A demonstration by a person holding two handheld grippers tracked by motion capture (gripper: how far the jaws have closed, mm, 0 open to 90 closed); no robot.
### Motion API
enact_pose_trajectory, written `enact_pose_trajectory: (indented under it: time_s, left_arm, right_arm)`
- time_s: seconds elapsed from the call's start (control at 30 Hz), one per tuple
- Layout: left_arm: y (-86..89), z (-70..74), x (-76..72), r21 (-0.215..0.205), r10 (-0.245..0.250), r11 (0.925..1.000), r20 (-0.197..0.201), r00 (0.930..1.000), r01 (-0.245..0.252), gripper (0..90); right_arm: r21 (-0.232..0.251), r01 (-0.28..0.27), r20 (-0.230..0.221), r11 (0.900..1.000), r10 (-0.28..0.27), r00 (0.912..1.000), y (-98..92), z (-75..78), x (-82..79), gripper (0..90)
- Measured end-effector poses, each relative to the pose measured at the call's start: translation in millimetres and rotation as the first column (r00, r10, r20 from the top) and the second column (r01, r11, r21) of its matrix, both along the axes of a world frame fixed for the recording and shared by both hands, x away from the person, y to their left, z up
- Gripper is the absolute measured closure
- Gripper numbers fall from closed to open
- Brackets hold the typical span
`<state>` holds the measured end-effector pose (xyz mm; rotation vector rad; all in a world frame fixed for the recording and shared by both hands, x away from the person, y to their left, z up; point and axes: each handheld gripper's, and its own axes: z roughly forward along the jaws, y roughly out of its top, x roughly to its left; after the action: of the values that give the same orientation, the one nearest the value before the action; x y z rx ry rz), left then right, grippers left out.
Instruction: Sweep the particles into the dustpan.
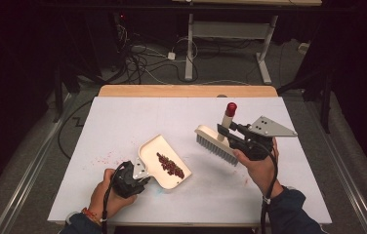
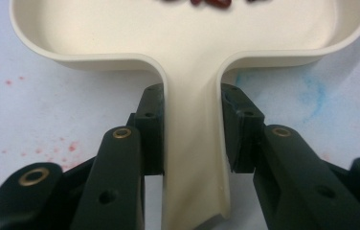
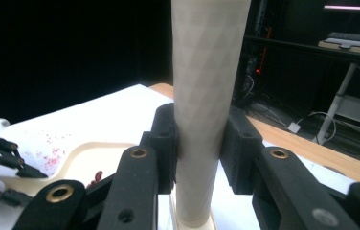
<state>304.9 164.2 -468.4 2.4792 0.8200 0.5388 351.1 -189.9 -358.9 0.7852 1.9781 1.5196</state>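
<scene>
Your left gripper (image 1: pixel 140 170) is clamped on the handle of the dustpan (image 1: pixel 164 162), one jaw on each side of the narrow stem, as the left gripper view shows close up (image 2: pixel 192 139). The dustpan (image 2: pixel 187 52) lies flat on the bench (image 1: pixel 123 117), near the middle and a little to the left, its open mouth pointing to the far left. A streak of small red bits (image 1: pixel 170 165) lies inside it along its length, and you can see a few of them at the top edge of the left gripper view (image 2: pixel 202 2).

Your right gripper (image 1: pixel 228 132) is closed on the brush (image 1: pixel 215 144), squeezing its pale upright handle (image 3: pixel 202 96) between the pads. The handle ends in a red cap (image 1: pixel 231 108). The brush head is tilted, with its bristles facing down and to the near left, just right of the dustpan and apart from it. It looks raised off the bench, though you cannot tell this for certain.

Faint red specks (image 1: pixel 104 157) dot the bench left of the dustpan, and a few more lie near your right hand (image 1: pixel 257 168).
</scene>
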Motion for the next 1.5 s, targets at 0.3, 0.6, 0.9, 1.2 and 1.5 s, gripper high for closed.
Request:
enact_pose_trajectory:
  time_s: [0.3,0.6,0.9,1.2,1.5]
  left_arm:
    - [6.0,0.0,-0.7,-0.006,0.006,1.0,0.028,0.9996,-0.006,63.9]
    - [15.2,-2.6,0.3,-0.044,0.02,0.9989,0.015,0.9997,-0.019,63.9]
    - [21.6,-2.7,1.3,-0.079,0.044,0.9959,-0.001,0.999,-0.044,63.9]
    - [23.8,-5.1,2.0,-0.099,0.057,0.9934,-0.007,0.9983,-0.058,63.9]
    - [29.7,-7.6,3.7,-0.13,0.107,0.9853,-0.033,0.9937,-0.111,63.8]
  right_arm:
    - [-0.025,0.009,-0.032,1.0,-0.01,0.9994,-14.6,-4.8,-3.4,70.1]
    - [-0.028,0.025,-0.069,0.999,-0.027,0.9972,-30.5,-9.2,-4.5,70.1]
    - [-0.021,0.029,-0.074,0.999,-0.03,0.9968,-42.5,-6.0,-7.2,70.1]
    - [-0.029,0.028,-0.075,0.999,-0.03,0.9968,-50.1,-5.4,-11.1,70.1]
    - [-0.043,-0.006,-0.094,0.999,0.002,0.9955,-59.0,-2.3,-14.8,70.1]
